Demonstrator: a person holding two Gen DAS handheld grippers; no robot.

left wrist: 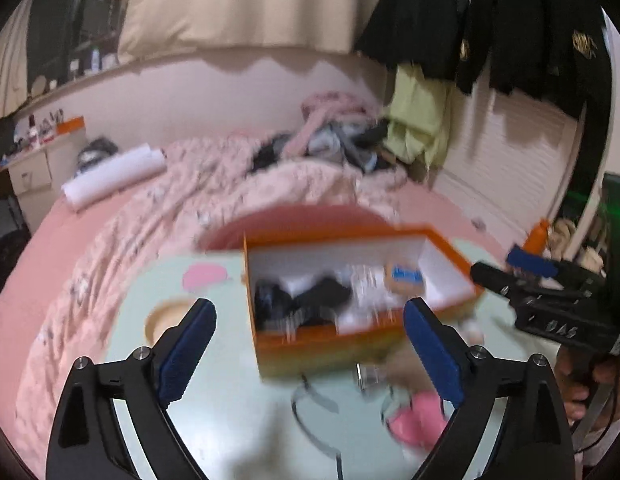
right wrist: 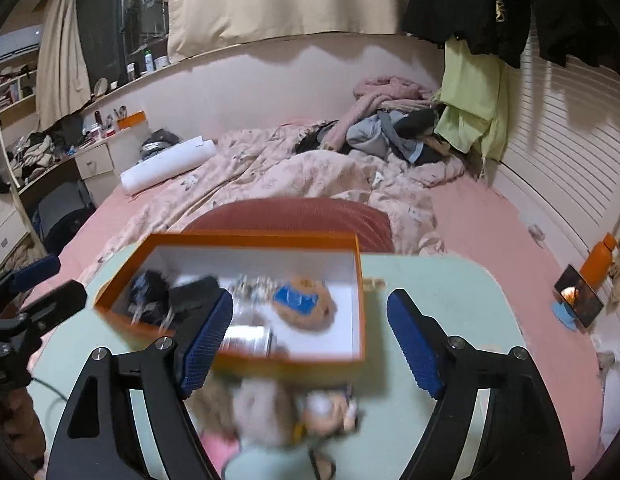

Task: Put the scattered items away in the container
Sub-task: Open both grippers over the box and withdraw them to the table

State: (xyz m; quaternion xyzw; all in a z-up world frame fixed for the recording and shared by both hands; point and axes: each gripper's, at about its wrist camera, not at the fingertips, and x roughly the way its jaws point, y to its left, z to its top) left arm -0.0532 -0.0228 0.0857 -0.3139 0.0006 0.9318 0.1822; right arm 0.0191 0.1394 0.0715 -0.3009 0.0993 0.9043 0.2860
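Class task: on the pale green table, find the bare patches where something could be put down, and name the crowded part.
Bare: the pale green table right of the orange cardboard box, and left of it around the pink patch. Crowded: the near strip below the box, with a blurred plush toy, a pink item and a dark cord.

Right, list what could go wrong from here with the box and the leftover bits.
1. The orange box sits skewed near the small table's far side; a nudge from the open right tongs might shove it toward the bed.
2. The plush toy and pink item lie close beside a thin dark cord, so a grab could snag it.
3. The box already looks crowded; more items may spill over.
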